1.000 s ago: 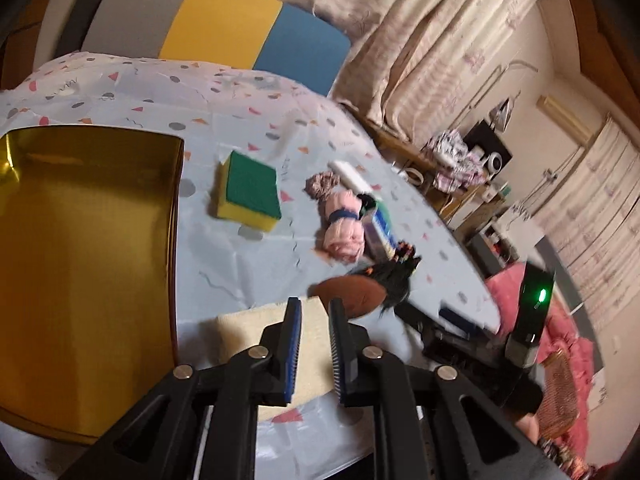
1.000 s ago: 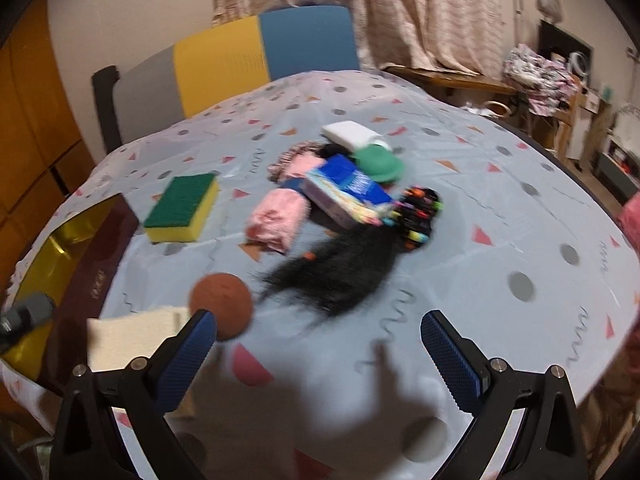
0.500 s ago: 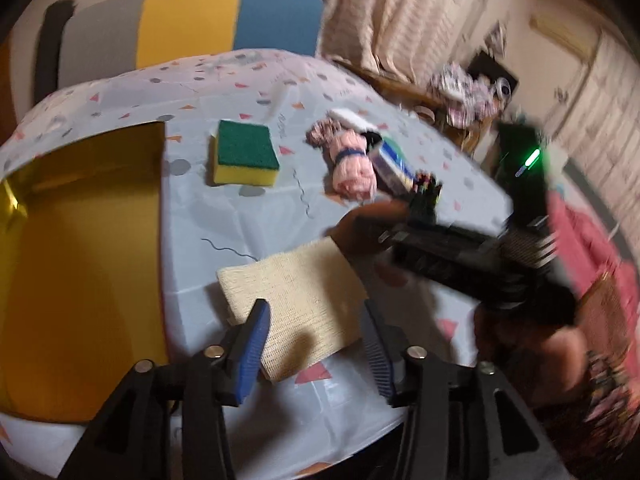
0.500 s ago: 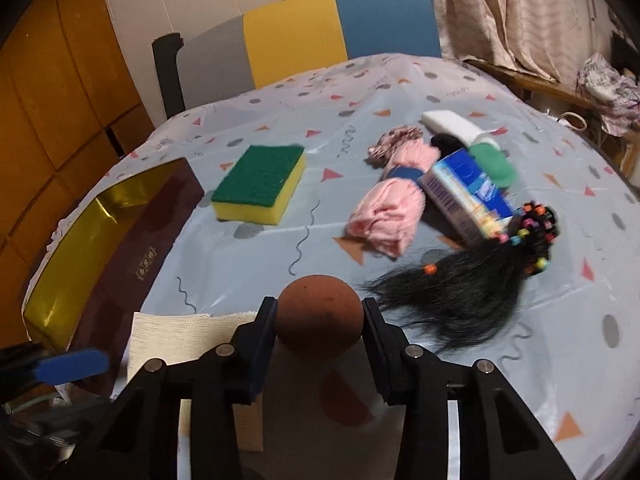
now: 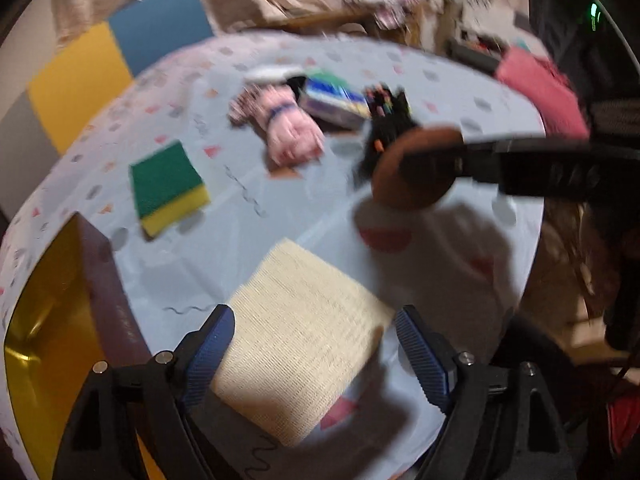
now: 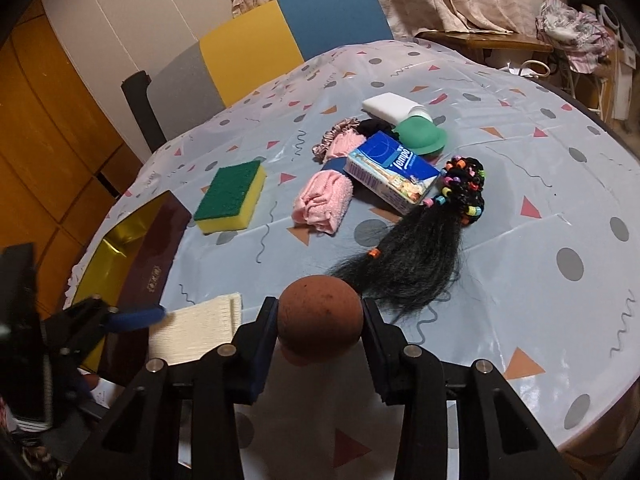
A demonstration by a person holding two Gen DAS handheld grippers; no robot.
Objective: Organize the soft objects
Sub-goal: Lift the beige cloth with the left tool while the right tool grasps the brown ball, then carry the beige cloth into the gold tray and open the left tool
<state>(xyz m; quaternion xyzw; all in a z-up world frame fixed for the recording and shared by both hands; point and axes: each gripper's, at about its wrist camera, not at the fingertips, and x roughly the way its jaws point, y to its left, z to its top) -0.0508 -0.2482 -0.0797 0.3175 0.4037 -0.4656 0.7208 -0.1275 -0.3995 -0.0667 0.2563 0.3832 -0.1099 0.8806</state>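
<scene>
My right gripper (image 6: 319,312) is shut on a brown ball (image 6: 320,320), both pads pressed on its sides; the left wrist view shows the ball (image 5: 408,194) held just above the table. My left gripper (image 5: 314,316) hangs over a cream woven cloth (image 5: 304,332), its jaws opening. The cloth lies flat on the table between the blue pads, which do not touch it. From the right wrist view the cloth (image 6: 196,328) lies beside a gold-lined box (image 6: 116,248), with one left blue pad (image 6: 136,316) at its edge.
On the patterned tablecloth (image 6: 520,160) lie a green-and-yellow sponge (image 6: 232,196), a pink rolled towel (image 6: 322,200), a tissue pack (image 6: 394,172), a black beaded hairpiece (image 6: 412,256), a green cap (image 6: 420,136) and a white block (image 6: 390,106). A multicoloured chair (image 6: 280,40) stands behind.
My right gripper went from open to shut on the brown ball and holds it up. My left gripper went from shut to wide open and shifted over the cream cloth.
</scene>
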